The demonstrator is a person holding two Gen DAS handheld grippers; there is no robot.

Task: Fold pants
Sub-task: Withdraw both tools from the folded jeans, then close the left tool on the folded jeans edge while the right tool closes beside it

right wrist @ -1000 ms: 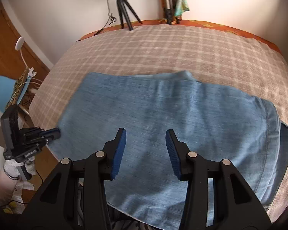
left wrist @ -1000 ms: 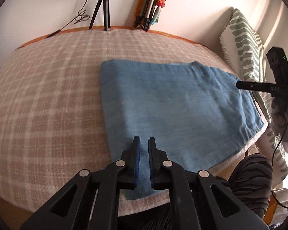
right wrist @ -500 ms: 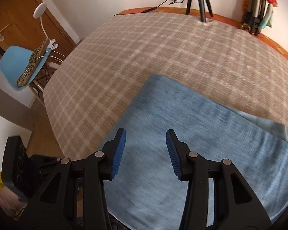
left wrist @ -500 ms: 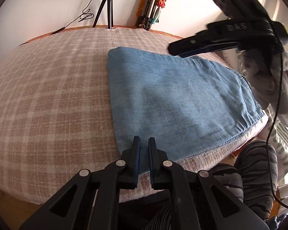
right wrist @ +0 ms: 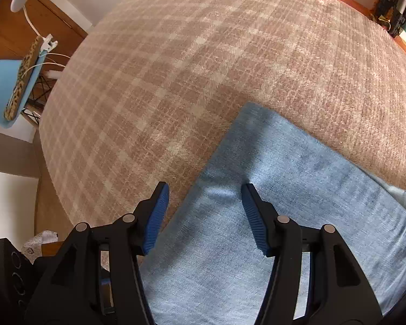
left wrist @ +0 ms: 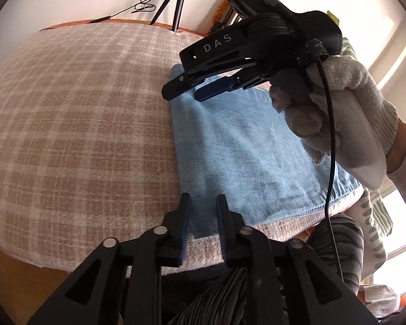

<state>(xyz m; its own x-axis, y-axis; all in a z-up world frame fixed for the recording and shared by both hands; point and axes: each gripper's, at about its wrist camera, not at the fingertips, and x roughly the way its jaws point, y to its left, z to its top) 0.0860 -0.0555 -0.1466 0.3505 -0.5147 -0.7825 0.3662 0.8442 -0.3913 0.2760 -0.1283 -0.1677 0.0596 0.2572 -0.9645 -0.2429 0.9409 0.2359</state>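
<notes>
Pants are lying folded flat on the plaid bed cover, near the front edge. Your left gripper was pinched nearly closed half a second ago; now its jaws stand a little apart over the near left corner, holding nothing. Your right gripper swung across to the far left corner, jaws wide, straddling that folded edge. Looks like you're lining up both left corners for the next fold.
</notes>
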